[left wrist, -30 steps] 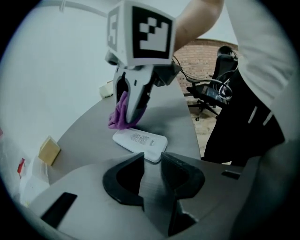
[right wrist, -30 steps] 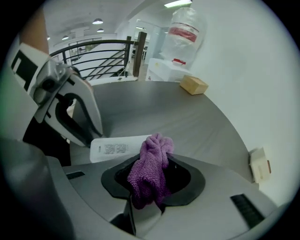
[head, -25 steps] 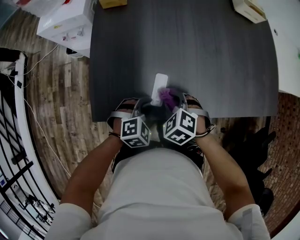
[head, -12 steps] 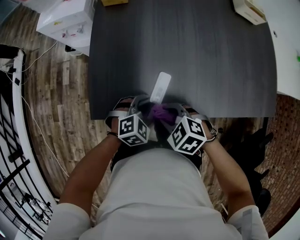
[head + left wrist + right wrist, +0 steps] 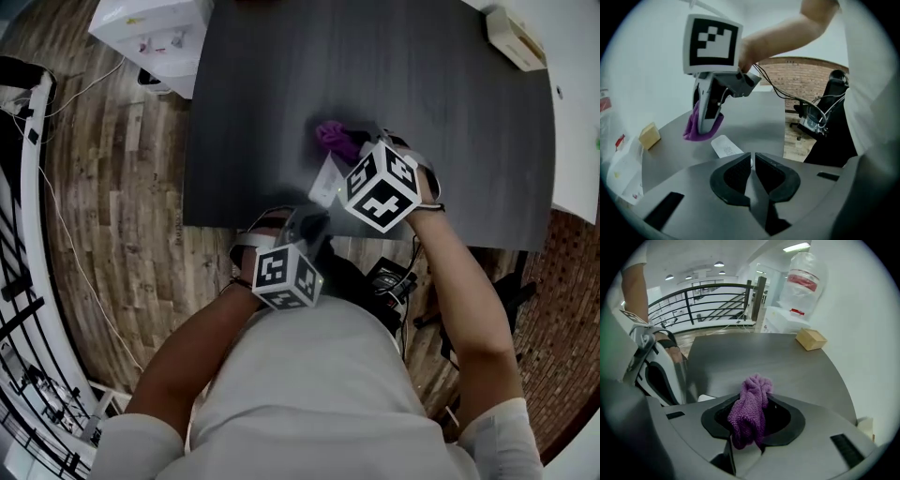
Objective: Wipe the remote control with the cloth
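We saw the remote [image 5: 325,181] lying on the dark surface [image 5: 450,112] close to its near edge, its long axis running near to far with a slight lean right. Our left gripper [image 5: 753,157] sat just short of its near end; its fingers had just been closing and stood almost together with nothing between them. Our right gripper [image 5: 761,401] pinched the purple cloth [image 5: 749,416] by the remote's far end, so we judged the wipe would run toward us along its length. A small tan box [image 5: 811,339] stood shut, well apart at the far side.
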Tool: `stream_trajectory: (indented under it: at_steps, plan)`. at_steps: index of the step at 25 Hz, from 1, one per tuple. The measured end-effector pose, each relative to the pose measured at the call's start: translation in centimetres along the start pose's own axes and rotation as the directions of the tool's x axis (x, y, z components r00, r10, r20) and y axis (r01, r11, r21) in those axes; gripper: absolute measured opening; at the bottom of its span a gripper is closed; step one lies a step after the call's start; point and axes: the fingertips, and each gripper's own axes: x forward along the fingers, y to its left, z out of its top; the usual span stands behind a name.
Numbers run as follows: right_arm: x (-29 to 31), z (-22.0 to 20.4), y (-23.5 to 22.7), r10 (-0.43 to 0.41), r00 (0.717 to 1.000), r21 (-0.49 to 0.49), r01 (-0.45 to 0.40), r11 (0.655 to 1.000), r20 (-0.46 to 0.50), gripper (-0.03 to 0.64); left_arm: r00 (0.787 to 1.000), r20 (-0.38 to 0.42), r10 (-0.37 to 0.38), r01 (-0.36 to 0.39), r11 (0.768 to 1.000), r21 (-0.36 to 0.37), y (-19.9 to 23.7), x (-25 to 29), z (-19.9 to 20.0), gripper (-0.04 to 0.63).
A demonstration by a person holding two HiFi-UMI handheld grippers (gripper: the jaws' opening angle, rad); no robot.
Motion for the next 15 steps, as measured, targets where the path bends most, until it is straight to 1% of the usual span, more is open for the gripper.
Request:
stream_trajectory:
  at_steps: [2, 4, 7, 9, 11, 15]
  plan:
    - [0.6, 0.0, 0.1, 0.021, 0.999, -0.025, -0.022, 0.999, -0.024, 0.13, 0.999, -0.025, 0.032, -0.031, 0.999, 0.044, 0.7, 0.7, 0.2, 0.031]
    - [1.2, -0.3, 0.2, 0.035, 0.998, -0.038, -0.037, 0.999, -0.046, 0.13, 0.997, -0.057, 0.043, -0.04, 0.998, 0.058, 1.1, 1.3, -0.2, 0.031]
    - [2.0, -1.0, 1.1, 0.066, 0.995, -0.036, -0.069, 0.997, -0.08, 0.129, 0.994, -0.11, 0.015, -0.01, 0.999, 0.044, 0.6, 2.3, -1.1, 0.031]
    - [2.2, -1.2, 1.9, 0.086, 0.992, -0.039, -0.09, 0.995, -0.093, 0.129, 0.992, -0.123, 0.01, -0.007, 1.0, 0.027, 0.6, 2.6, -1.6, 0.027]
    - [2.2, -1.1, 2.9, 0.123, 0.988, -0.022, -0.125, 0.992, -0.097, 0.129, 0.993, -0.119, 0.017, -0.014, 1.0, 0.021, 0.8, 2.6, -1.7, 0.016]
    - [2.1, -0.6, 5.4, 0.223, 0.972, 0.071, -0.218, 0.973, -0.075, 0.129, 0.994, -0.112, 0.019, -0.018, 1.0, 0.01, 0.9, 2.7, -1.9, 0.012]
